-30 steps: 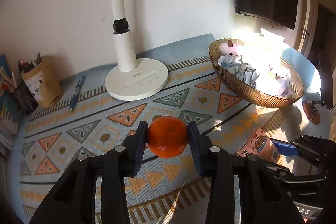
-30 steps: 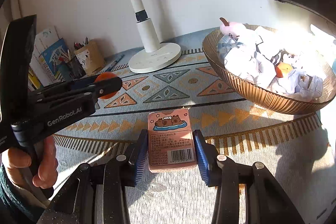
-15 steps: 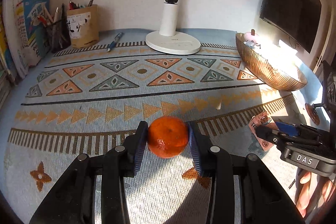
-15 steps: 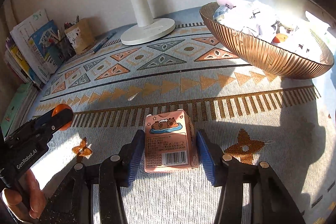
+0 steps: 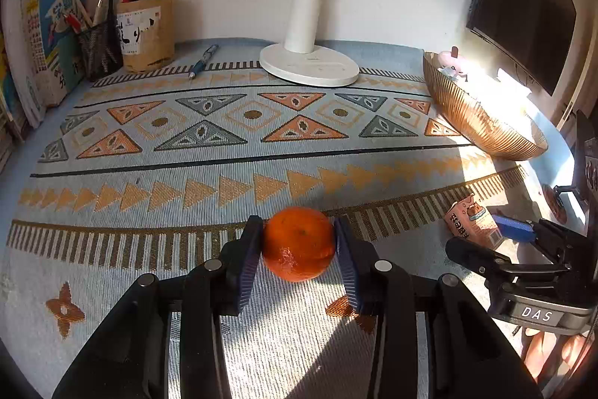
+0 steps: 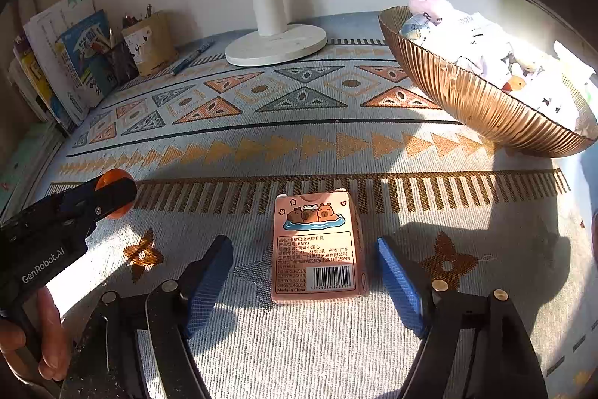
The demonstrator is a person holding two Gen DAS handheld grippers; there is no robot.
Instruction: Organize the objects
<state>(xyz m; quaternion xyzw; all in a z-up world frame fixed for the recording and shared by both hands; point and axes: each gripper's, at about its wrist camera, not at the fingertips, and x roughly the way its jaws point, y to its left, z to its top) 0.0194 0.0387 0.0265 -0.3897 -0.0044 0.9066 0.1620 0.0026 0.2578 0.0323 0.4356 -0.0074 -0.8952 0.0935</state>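
My left gripper is shut on an orange and holds it low over the near part of the patterned mat. The orange also shows in the right wrist view, at the left. My right gripper is open, its blue pads apart on both sides of a pink capybara card box that lies flat on the mat. The box also shows at the right in the left wrist view, beside the right gripper.
A ribbed golden bowl full of paper packets and a pink plush stands at the right. A white lamp base stands at the back. A pen holder, a pen and books are at back left. A dark monitor hangs at right.
My right gripper has opened and let go of the pink box, which now lies on the mat. My left gripper has kept the orange and come slightly lower and nearer.
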